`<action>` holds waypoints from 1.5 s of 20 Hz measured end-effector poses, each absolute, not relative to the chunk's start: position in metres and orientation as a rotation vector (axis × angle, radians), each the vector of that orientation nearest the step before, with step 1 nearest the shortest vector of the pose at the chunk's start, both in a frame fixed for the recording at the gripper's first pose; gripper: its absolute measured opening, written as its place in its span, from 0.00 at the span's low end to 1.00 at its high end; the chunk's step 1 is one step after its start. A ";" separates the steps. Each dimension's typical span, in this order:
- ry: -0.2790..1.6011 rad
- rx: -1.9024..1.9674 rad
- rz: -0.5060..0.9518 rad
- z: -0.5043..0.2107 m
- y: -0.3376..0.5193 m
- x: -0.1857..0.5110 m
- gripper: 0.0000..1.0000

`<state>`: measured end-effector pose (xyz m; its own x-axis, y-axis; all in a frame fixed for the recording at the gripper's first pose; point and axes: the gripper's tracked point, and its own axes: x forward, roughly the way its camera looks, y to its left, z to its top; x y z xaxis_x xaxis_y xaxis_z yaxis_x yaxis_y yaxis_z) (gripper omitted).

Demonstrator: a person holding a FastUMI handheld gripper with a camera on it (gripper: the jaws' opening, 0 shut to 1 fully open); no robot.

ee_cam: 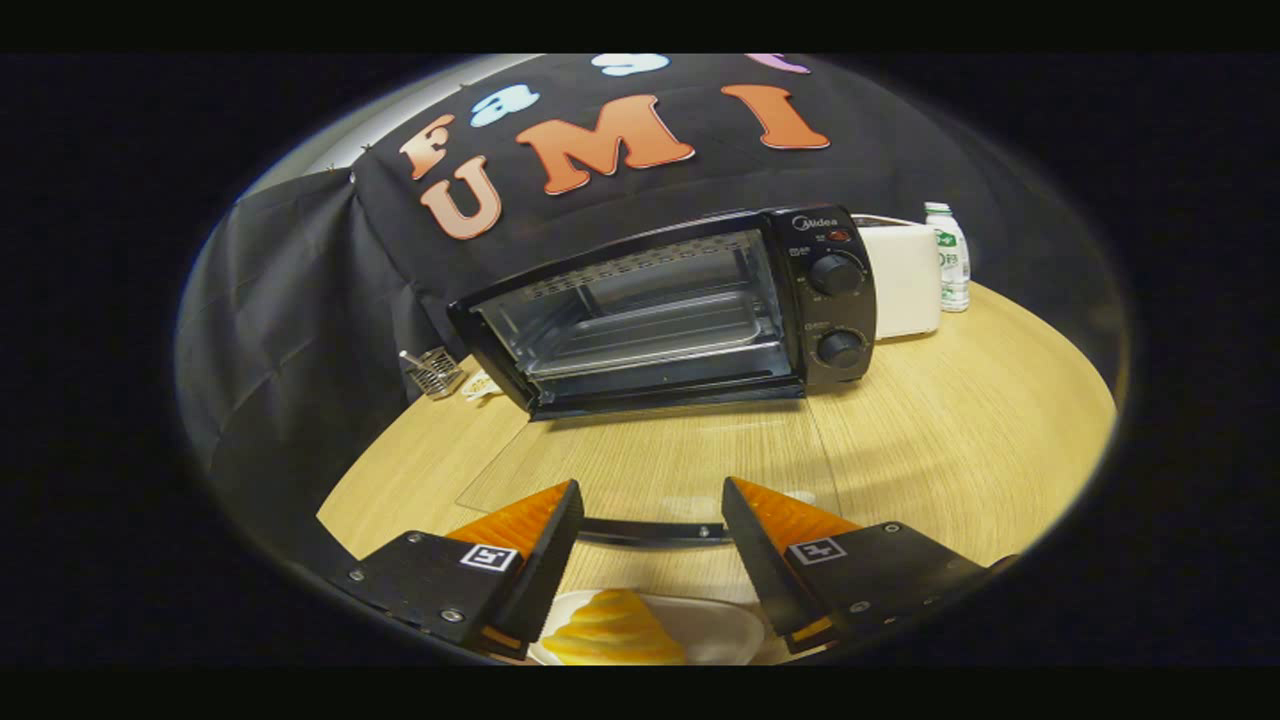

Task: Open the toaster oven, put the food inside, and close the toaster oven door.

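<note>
Your claw (650,500) is spread wide with nothing between its fingers, hanging over the wooden tabletop (960,450). Below the fingers, nearest to you, lies the food (612,630), a yellow swirled pastry resting on a white plate (720,632); the fingers stand either side of it but are not pressed on it, and you cannot tell from here how far above it they are. Beyond the fingertips the toaster oven (680,310) stands with its glass door (650,480) let down flat toward you, the dark handle bar lying just ahead of the fingers and the rack inside showing. Two knobs (836,310) sit on its right panel. Just beside it to the right stand a white appliance (902,280) and a small bottle (950,258); to its left lies a small wire basket (432,372).
</note>
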<state>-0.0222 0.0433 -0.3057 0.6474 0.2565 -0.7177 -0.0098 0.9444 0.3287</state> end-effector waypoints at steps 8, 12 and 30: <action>0.892 0.139 0.225 -0.300 0.054 -0.108 0.91; 0.871 0.027 0.270 -0.288 0.054 -0.136 0.94; 0.966 -0.014 0.292 -0.323 0.048 -0.167 0.95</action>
<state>-0.1672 0.0476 -0.3227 0.5326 0.2388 -0.8120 -0.2516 0.9607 0.1175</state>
